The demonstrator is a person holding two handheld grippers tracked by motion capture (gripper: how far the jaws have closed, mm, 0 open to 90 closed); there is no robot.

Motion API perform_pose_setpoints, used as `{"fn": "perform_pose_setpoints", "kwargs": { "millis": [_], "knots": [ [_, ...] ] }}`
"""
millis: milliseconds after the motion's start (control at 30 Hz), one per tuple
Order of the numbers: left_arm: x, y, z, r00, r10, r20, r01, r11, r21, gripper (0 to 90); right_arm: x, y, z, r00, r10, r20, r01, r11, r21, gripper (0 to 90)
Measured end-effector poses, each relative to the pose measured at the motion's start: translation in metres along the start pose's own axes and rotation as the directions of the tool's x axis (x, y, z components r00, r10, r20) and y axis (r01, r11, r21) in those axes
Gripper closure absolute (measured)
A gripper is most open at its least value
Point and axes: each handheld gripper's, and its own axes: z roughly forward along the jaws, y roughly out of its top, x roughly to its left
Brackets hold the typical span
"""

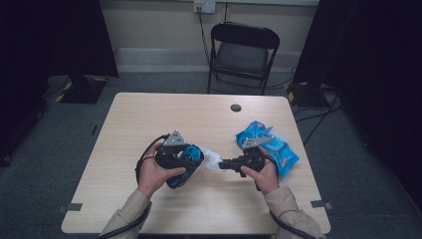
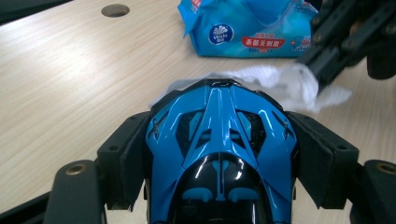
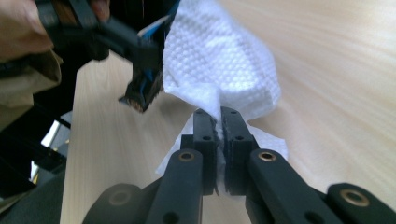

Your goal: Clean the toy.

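The left tongs [image 1: 191, 160] are clamped on a glossy blue and black toy car [image 2: 219, 154], one pad pressed to each side of its body, and hold it just above the wooden surface [image 1: 149, 124]. The right tongs [image 3: 219, 122] are closed tight on a white wet wipe [image 3: 219, 65], whose textured sheet fans out past their tips. In the high view the wipe [image 1: 211, 159] lies between the two tongs, touching the car's front end; in the left gripper view it bunches just beyond the car's nose. A blue pack of wet wipes [image 1: 268, 144] lies on the surface on the far side of the right tongs from the car, close behind the right hand [image 1: 263, 174]. The left hand [image 1: 154, 174] grips its tool just beside the car.
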Motion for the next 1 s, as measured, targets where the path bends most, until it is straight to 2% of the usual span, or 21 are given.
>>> {"fn": "perform_pose_setpoints", "kwargs": {
  "millis": [133, 267, 467, 567, 800, 1000],
  "knots": [
    [-0.003, 0.000, 0.002, 1.0000, 0.000, 0.009, 0.000, 1.0000, 0.002, 26.3, -0.003, 0.008, -0.007, 0.9997, 0.010, 0.023, -0.009, 0.9990, -0.043, 86.2],
    [-0.007, 0.001, 0.005, 0.9997, 0.016, 0.019, -0.017, 0.9998, 0.011, 26.3, -0.006, 0.018, -0.011, 0.9989, 0.019, 0.043, -0.015, 0.9967, -0.079, 86.2],
    [-0.011, -0.003, 0.013, 0.9991, 0.025, 0.033, -0.026, 0.9990, 0.035, 26.3, -0.004, 0.034, -0.013, 0.9988, 0.021, 0.043, -0.015, 0.9916, -0.129, 86.2],
    [-0.014, -0.004, 0.016, 0.9987, 0.030, 0.040, -0.032, 0.9983, 0.048, 26.3, -0.001, 0.039, -0.010, 0.9996, 0.016, 0.024, -0.012, 0.9911, -0.132, 86.2],
    [-0.020, -0.001, 0.019, 0.9969, 0.050, 0.060, -0.052, 0.9980, 0.035, 26.3, 0.007, 0.042, 0.012, 0.9998, 0.014, -0.013, -0.016, 0.9932, -0.115, 86.1],
    [-0.017, -0.002, 0.018, 0.9978, 0.046, 0.047, -0.048, 0.9982, 0.036, 26.3, 0.010, 0.039, 0.024, 0.9993, 0.015, -0.033, -0.018, 0.9957, -0.091, 86.1]
  ]
}}
